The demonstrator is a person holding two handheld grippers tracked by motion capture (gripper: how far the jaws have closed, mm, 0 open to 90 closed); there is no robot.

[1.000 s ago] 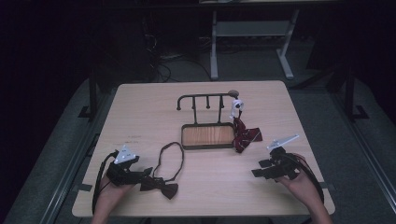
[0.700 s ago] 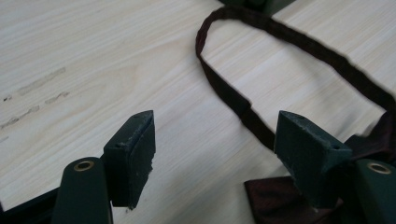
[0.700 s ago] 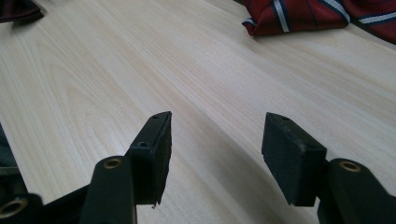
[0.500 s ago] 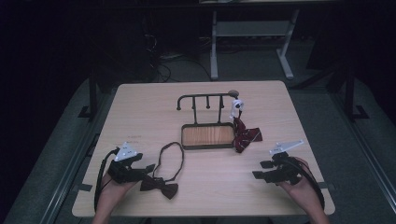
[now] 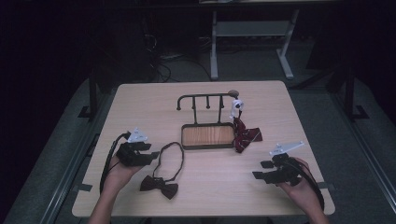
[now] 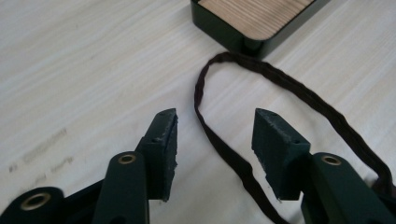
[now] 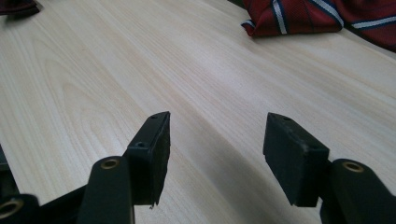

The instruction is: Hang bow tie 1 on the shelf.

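While both tongs stand apart and empty, we note the dark bow tie (image 5: 159, 184) lying flat on the desk (image 5: 140, 107) near the left tongs (image 5: 150, 157), its strap (image 6: 224, 154) passing between the left jaws. We judge it light, soft and limp; the thin strap should pinch easily. The left gripper view shows the strap's weave and the stand's tray (image 6: 254, 21) just beyond it. The high view adds the hook rail (image 5: 205, 97), the striped red tie (image 5: 245, 135) and the right tongs (image 5: 262, 171).
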